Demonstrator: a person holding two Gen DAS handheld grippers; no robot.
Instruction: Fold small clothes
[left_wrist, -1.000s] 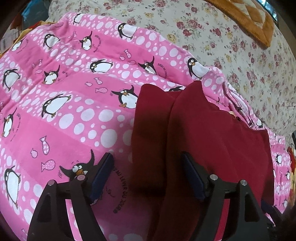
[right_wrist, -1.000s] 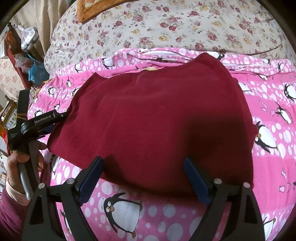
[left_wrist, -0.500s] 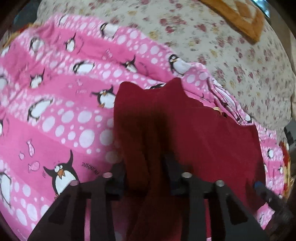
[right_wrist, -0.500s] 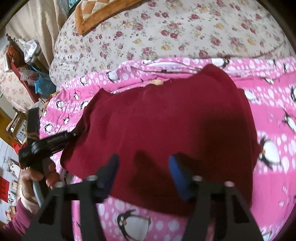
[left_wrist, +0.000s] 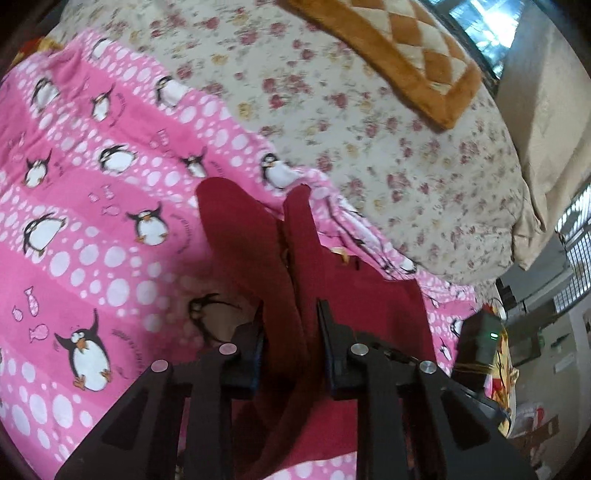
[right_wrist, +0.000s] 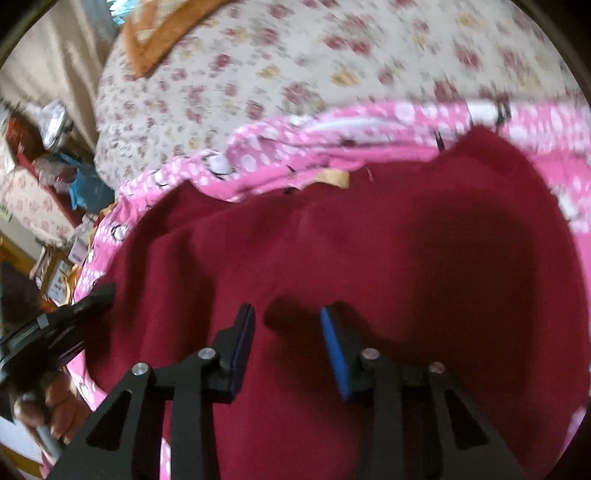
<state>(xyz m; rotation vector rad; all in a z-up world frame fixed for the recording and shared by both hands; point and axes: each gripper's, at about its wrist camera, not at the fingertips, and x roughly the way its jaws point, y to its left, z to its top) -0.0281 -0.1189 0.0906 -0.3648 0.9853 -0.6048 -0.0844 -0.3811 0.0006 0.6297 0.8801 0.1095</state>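
A dark red garment lies spread on a pink penguin blanket. My left gripper is shut on the garment's left edge and holds a bunched fold of it raised above the blanket. It also shows at the left of the right wrist view, gripping that edge. My right gripper sits over the near edge of the garment with its jaws partly closed; the blue pads have a gap between them, and I cannot tell whether cloth is pinched.
The pink blanket covers a floral bedspread. An orange quilted pillow lies at the far end. Shelves and clutter stand beside the bed on the left. A dark device with a green light is at the right.
My left gripper closed on the garment's left edge and lifted it into a fold. My right gripper's jaws narrowed and moved forward onto the near edge.
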